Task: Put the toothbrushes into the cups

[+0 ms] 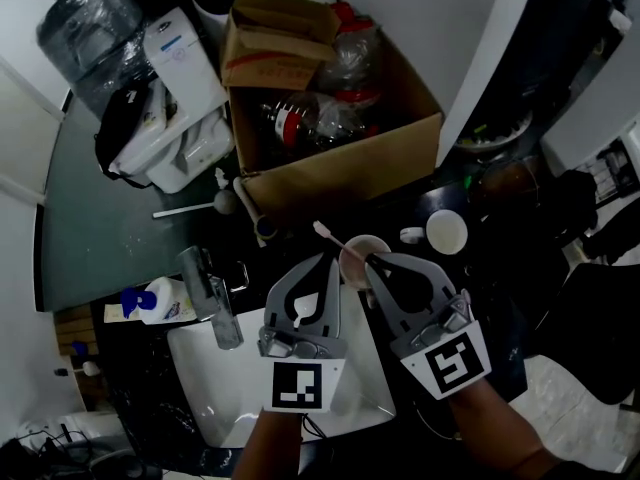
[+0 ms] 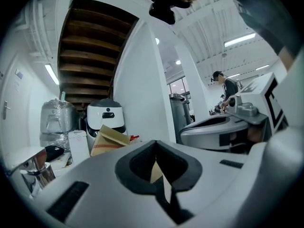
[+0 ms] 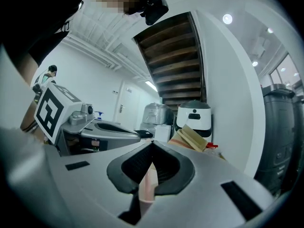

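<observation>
Pink cup (image 1: 356, 264), clamped at its rim in your right gripper (image 1: 371, 260), holds one toothbrush (image 1: 324, 233); your left gripper (image 1: 325, 260) sits closed and empty alongside; a second cup (image 1: 446, 231) stands clear rightward.

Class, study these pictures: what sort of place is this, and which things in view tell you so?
Probably a wash corner of a workshop or storage hall: a white sink with faucet and soap bottle, a cardboard box of plastic bottles behind it, strip lights on a high ceiling.
</observation>
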`<state>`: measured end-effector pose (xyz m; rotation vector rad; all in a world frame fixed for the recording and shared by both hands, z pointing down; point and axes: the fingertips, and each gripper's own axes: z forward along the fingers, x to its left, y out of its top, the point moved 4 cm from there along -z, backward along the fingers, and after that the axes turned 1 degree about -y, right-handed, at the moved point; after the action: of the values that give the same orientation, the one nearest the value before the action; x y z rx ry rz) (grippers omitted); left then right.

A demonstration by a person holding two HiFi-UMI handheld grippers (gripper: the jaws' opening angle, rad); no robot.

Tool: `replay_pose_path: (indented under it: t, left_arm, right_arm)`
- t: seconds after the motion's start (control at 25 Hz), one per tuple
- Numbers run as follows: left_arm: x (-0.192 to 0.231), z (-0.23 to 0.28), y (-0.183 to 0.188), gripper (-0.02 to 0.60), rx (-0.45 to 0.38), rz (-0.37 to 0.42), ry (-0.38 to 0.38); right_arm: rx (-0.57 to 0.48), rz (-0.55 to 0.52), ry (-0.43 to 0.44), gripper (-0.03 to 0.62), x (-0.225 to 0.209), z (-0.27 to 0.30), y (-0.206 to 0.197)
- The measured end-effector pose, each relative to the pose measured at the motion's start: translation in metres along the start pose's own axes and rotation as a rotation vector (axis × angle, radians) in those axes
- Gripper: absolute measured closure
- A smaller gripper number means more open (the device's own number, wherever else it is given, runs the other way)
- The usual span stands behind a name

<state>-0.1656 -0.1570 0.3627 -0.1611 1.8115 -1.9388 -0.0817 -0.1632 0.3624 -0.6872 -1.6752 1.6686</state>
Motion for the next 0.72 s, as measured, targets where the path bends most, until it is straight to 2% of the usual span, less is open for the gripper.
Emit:
replay_pose_path:
  t: [0.16,0.32,0.48,0.72]
  left_arm:
    - [-0.003,-0.011,0.019,0.572,-0.021,0.050,0.001]
    - [-0.007,-0.025,0.040,0.572,-0.060,0.023,0.027]
    - [-0.013,-0.040,0.062,0.572,-0.093,0.070,0.028]
    - [-0.024,-0.065,0.082,0.572,-0.125,0.086,0.033]
  right_arm:
    - [-0.029,-0.040,0.000,0.563,0.007,-0.008,0.019]
    - [-0.056,-0.064,0.002,0.563,0.015,-0.018,0.040]
    - [-0.076,-0.092,0.000,0.563,0.024,-0.033,0.061]
    - [-0.118,-0.120,-0.024,0.563,0.033,-0.057,0.087]
